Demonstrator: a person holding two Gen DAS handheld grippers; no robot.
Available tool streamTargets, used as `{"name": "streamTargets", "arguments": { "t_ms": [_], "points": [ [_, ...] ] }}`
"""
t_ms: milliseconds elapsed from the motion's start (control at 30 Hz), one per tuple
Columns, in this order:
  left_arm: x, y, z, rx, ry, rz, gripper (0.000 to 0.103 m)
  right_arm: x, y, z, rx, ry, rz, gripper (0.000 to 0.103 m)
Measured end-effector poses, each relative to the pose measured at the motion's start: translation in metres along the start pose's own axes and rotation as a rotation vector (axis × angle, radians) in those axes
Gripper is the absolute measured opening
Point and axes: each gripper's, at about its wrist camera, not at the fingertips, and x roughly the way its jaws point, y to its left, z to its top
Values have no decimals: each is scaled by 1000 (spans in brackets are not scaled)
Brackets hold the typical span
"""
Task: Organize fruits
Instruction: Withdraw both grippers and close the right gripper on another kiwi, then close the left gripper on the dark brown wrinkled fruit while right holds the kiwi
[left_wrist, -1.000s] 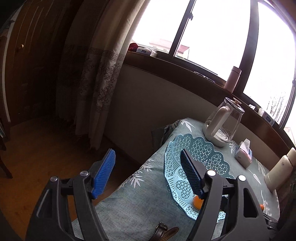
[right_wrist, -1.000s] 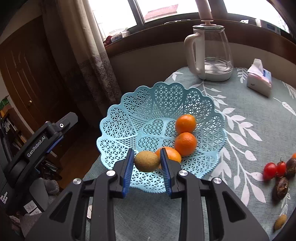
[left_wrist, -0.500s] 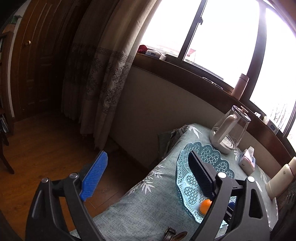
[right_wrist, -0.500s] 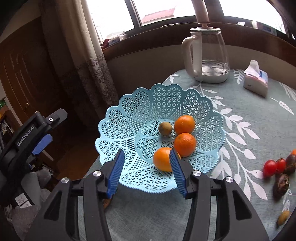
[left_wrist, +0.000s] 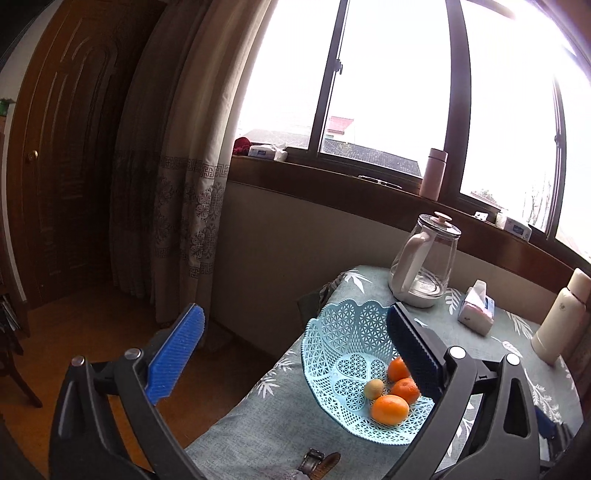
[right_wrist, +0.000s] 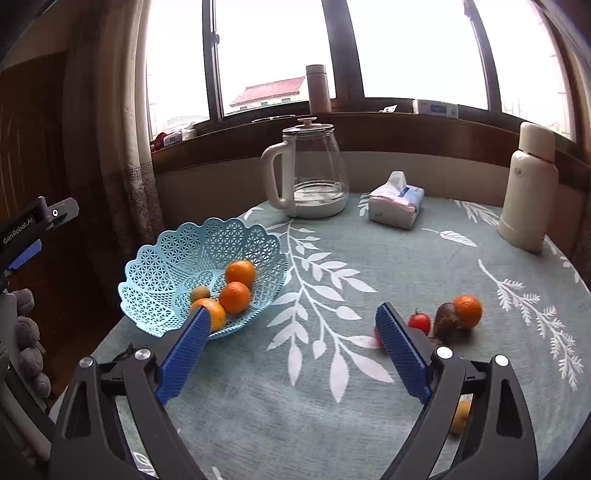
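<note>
A pale blue lattice basket (right_wrist: 173, 254) (left_wrist: 332, 339) stands at the table's left edge. It holds three oranges (right_wrist: 234, 297) (left_wrist: 389, 409) and a small brown kiwi (right_wrist: 200, 294) (left_wrist: 373, 388). Loose on the cloth to the right lie an orange (right_wrist: 467, 311), a dark brown fruit (right_wrist: 445, 315), a red tomato (right_wrist: 420, 321) and a yellowish fruit (right_wrist: 460, 417) half hidden by my right finger. My right gripper (right_wrist: 290, 350) hovers open and empty over the table's middle. Left of the basket, off the table's edge, my left gripper (left_wrist: 295, 350) is open and empty.
A glass kettle (right_wrist: 310, 173), a tissue pack (right_wrist: 396, 202) and a white thermos (right_wrist: 528, 192) stand along the table's far side. A watch with a brown strap (left_wrist: 319, 459) lies at the near table edge. Curtain and wooden door are to the left.
My right gripper let the kiwi go into the basket, opened wide and swung right toward the loose fruit. The left gripper tilted up and drew back from the basket.
</note>
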Motion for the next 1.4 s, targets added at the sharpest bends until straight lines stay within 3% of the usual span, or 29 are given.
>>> {"name": "streamTargets", "arguments": {
  "t_ms": [100, 367, 633, 800, 1000, 1167, 1400],
  "points": [
    [-6, -19, -9, 38, 7, -32, 100, -10, -23, -3, 6, -4, -36, 98],
    [-5, -70, -39, 156, 124, -117, 100, -26, -93, -17, 93, 24, -122, 98],
    [-2, -111, -54, 210, 186, -173, 100, -27, -130, -32, 156, 140, -51, 97],
    [1, -131, -67, 229, 227, -196, 100, -18, -133, -48, 147, 235, -15, 71],
    [0, -150, -79, 252, 257, -216, 100, -4, -141, -56, 186, 311, 48, 50],
    [1, -159, -84, 260, 272, -218, 100, 11, -140, -60, 181, 378, 39, 40],
    [3, -166, -87, 273, 293, -227, 100, 15, -141, -59, 170, 391, 15, 28]
  ]
}}
